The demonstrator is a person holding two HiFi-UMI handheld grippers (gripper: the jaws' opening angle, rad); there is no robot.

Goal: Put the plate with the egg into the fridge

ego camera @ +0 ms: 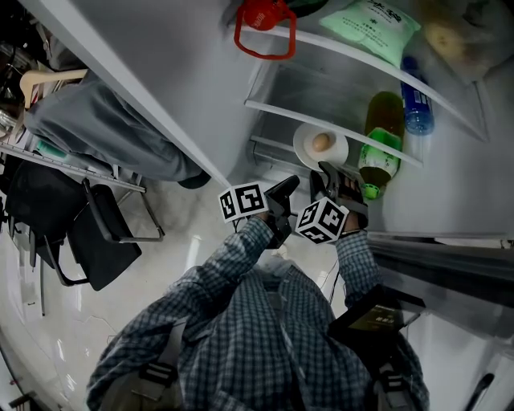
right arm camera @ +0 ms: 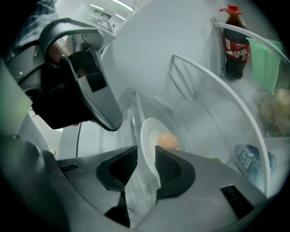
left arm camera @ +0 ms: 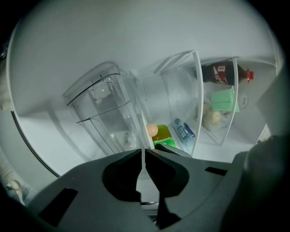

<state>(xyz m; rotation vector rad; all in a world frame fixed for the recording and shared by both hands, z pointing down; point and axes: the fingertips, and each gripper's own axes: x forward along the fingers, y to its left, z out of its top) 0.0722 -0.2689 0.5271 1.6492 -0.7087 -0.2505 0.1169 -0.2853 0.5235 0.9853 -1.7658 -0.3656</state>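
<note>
A white plate (ego camera: 308,154) with a brown egg (ego camera: 322,142) lies on a glass fridge shelf (ego camera: 277,111), beside a green bottle (ego camera: 381,146). My right gripper (ego camera: 331,173) reaches to the plate's near rim. In the right gripper view the plate (right arm camera: 148,134) and egg (right arm camera: 167,141) sit ahead, the rim standing between the jaws of the right gripper (right arm camera: 145,166) with a gap on the left side, so it is open. My left gripper (ego camera: 287,187) hangs just left of it, shut and empty (left arm camera: 144,159), facing the shelves, where the egg (left arm camera: 152,130) shows.
The fridge door stands open on the left. A cola bottle (right arm camera: 235,45), a blue water bottle (ego camera: 416,112), a green bag (ego camera: 371,24) and a red holder (ego camera: 265,26) fill other shelves. A clear drawer (left arm camera: 102,113) sits below. A black chair (ego camera: 104,234) is behind on the left.
</note>
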